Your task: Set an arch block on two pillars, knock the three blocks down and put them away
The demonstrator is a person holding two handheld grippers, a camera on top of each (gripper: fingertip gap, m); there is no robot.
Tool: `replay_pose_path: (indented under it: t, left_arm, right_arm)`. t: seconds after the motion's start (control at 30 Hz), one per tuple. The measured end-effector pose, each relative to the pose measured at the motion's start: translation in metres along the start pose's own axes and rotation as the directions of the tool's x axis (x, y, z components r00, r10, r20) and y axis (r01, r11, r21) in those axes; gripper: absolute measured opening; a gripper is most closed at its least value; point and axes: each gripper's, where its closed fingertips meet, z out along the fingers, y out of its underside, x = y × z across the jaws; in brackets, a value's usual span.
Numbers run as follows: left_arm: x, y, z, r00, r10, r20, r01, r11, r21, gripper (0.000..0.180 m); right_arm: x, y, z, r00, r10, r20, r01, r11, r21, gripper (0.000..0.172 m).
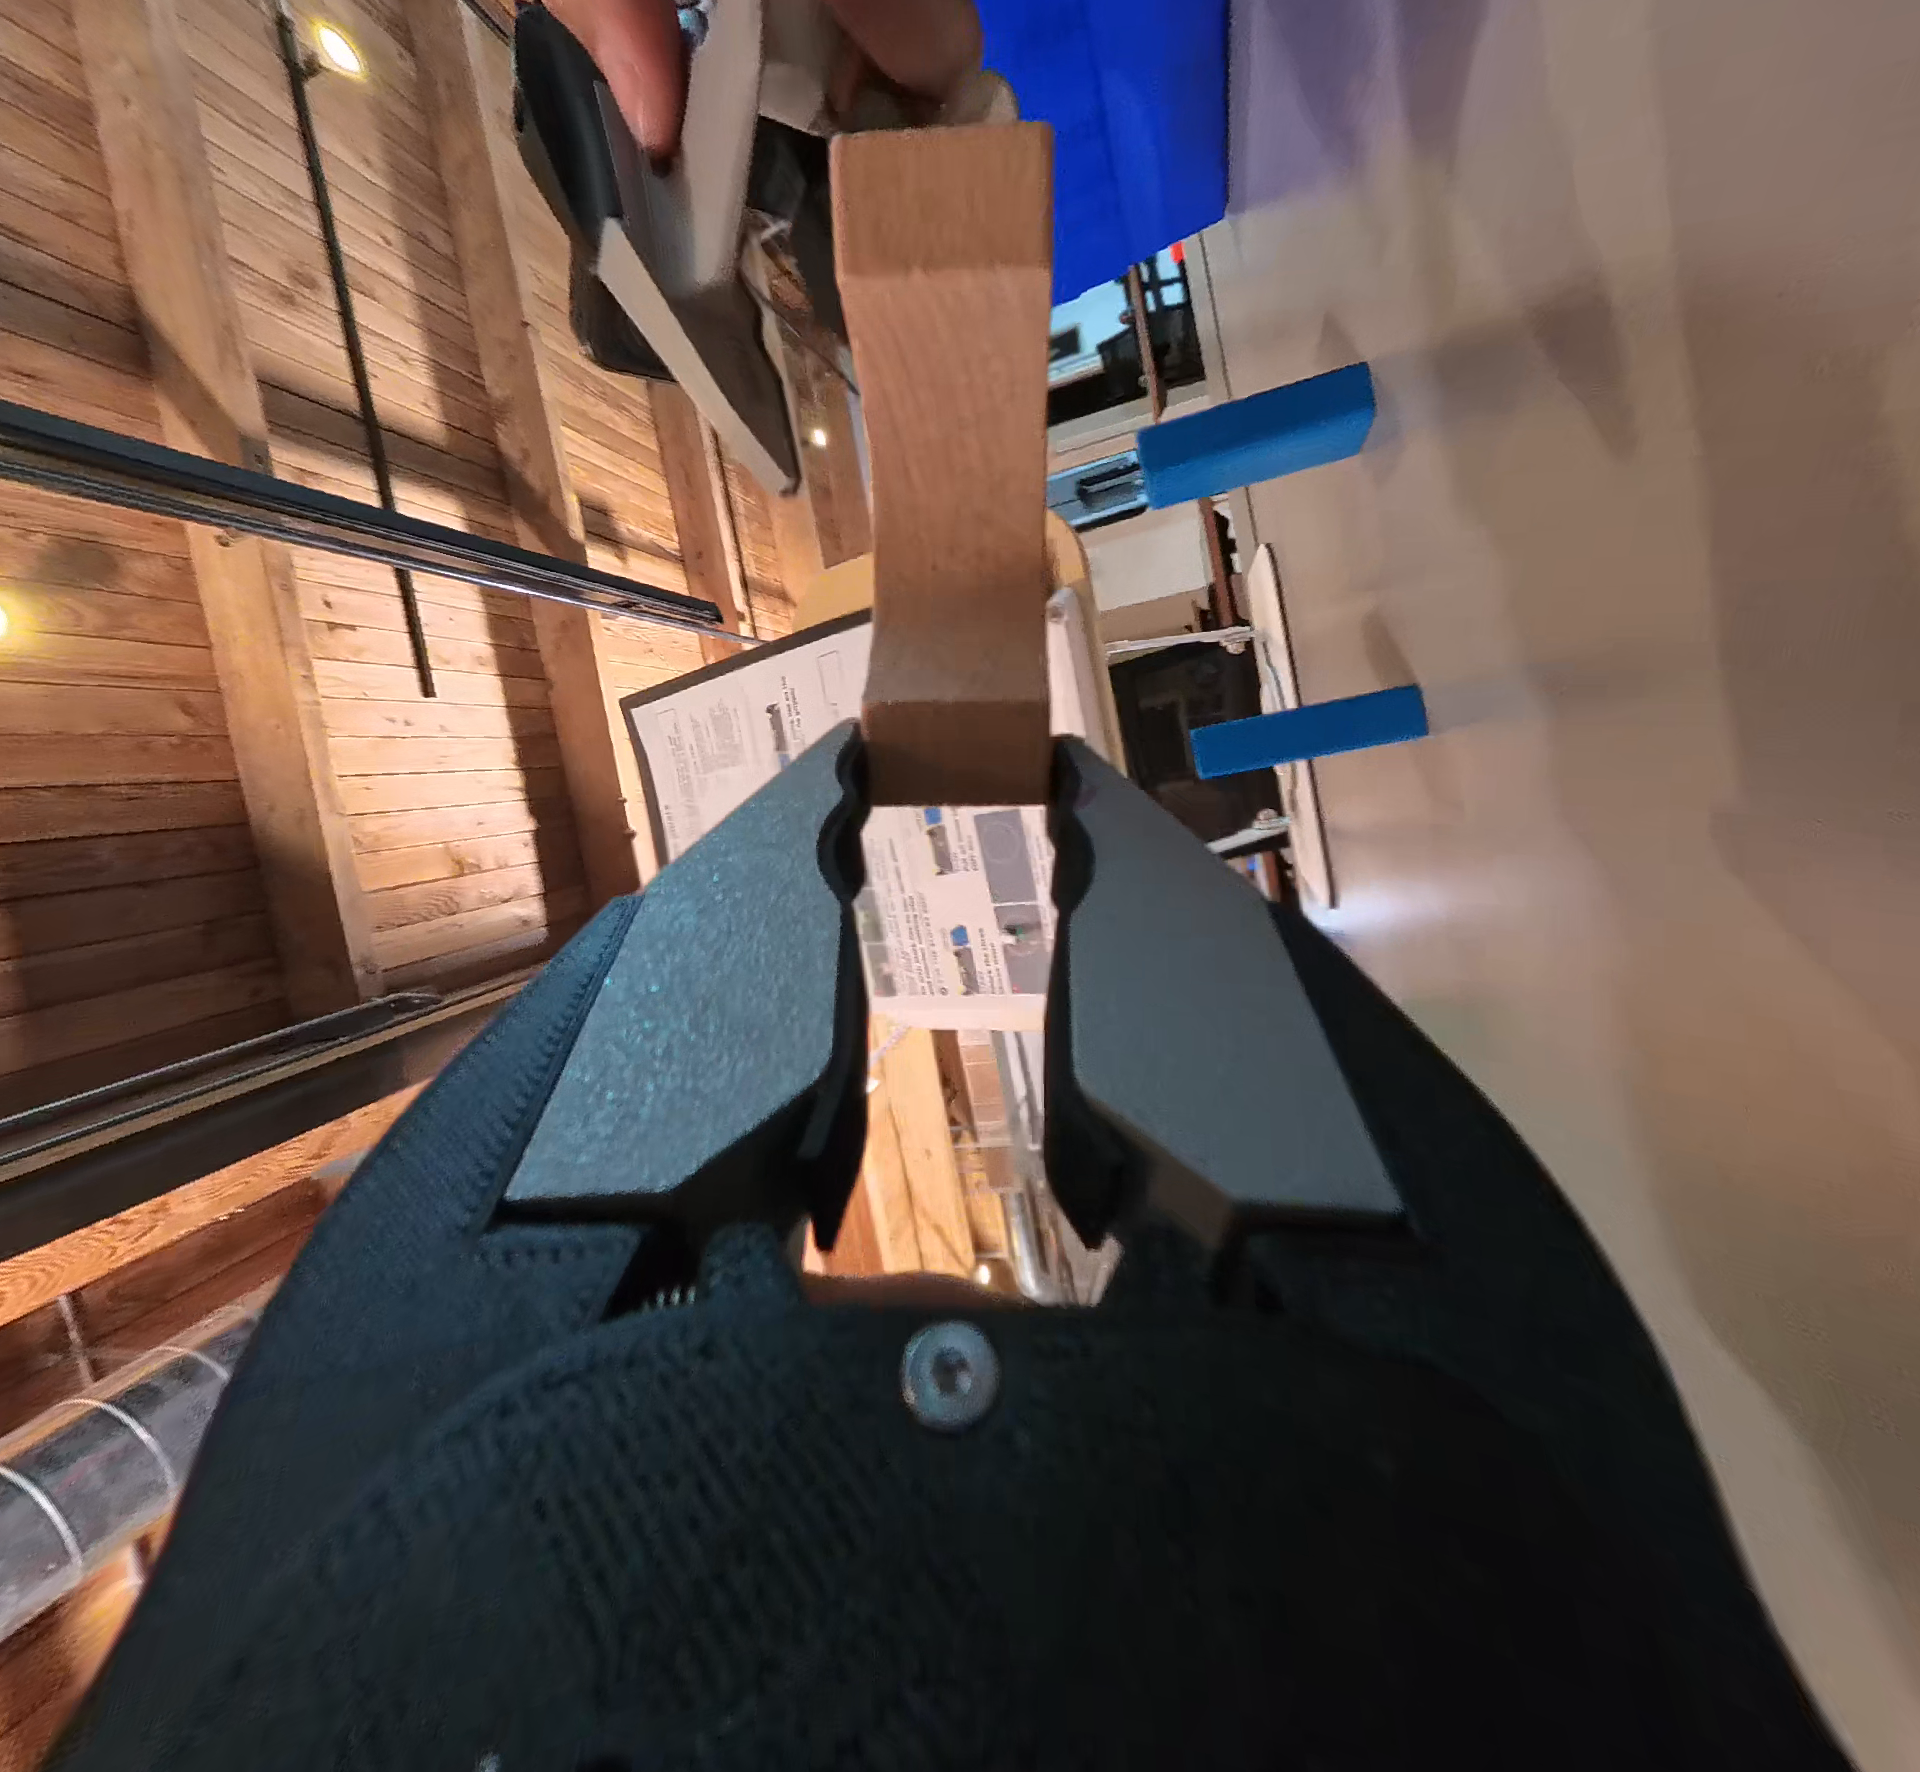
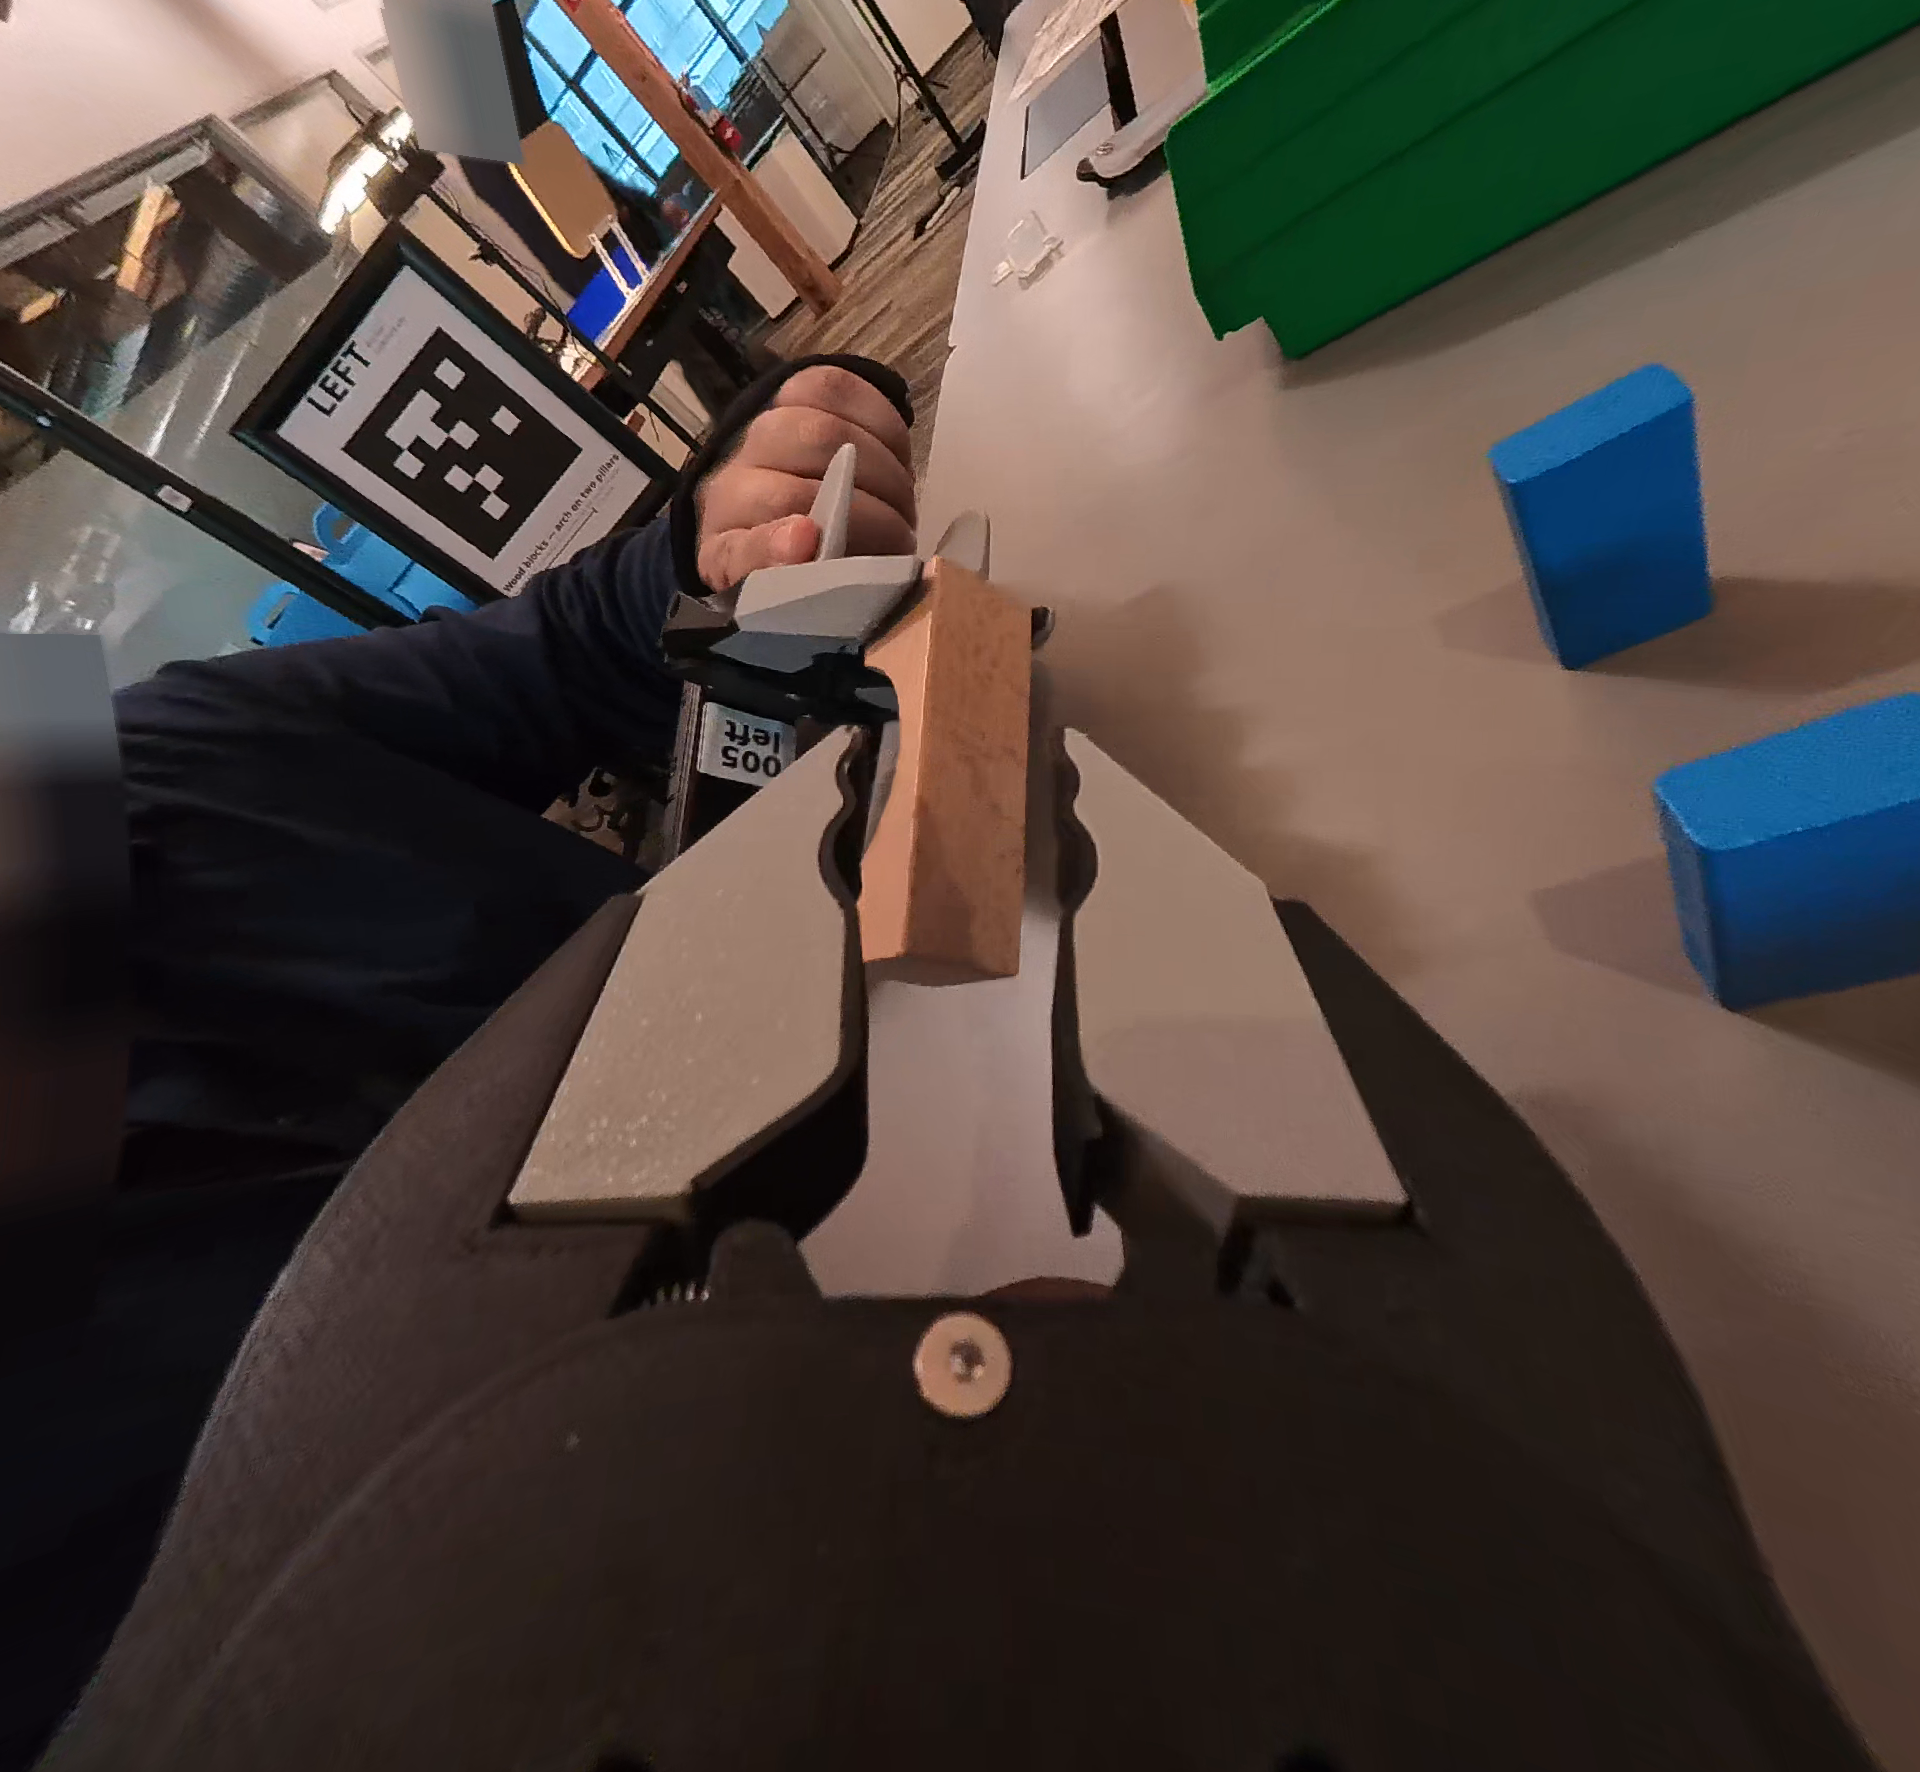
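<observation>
2 signs (image 2: 447,434) w/ writing; left hand-held gripper (image 2: 790,642) carries a sticker (image 2: 743,748).

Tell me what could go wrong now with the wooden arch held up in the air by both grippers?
1. Each gripper pinches only one end of the wooden arch: the left gripper holds just the tip, so it might slip out.
2. The right gripper holds the other end, so if the two hands pull apart or twist, the arch could drop on the table.
3. The two blue pillars stand close together, so a clumsy landing could topple them early.
</observation>
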Motion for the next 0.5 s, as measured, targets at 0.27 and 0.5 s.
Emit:
replay_pose_path:
  t: [0.27,0.5]
  left_arm:
    - [-0.018,0.002,-0.003,0.996,0.033,0.077,-0.035,0.999,0.026,0.032]
    - [-0.021,0.005,-0.005,0.994,0.044,0.1,-0.046,0.999,0.017,0.032]
  right_arm:
    - [-0.026,0.016,0.022,0.976,0.101,0.191,-0.086,0.993,-0.086,0.044]
    - [-0.025,0.016,0.028,0.967,0.131,0.217,-0.116,0.99,-0.082,0.033]
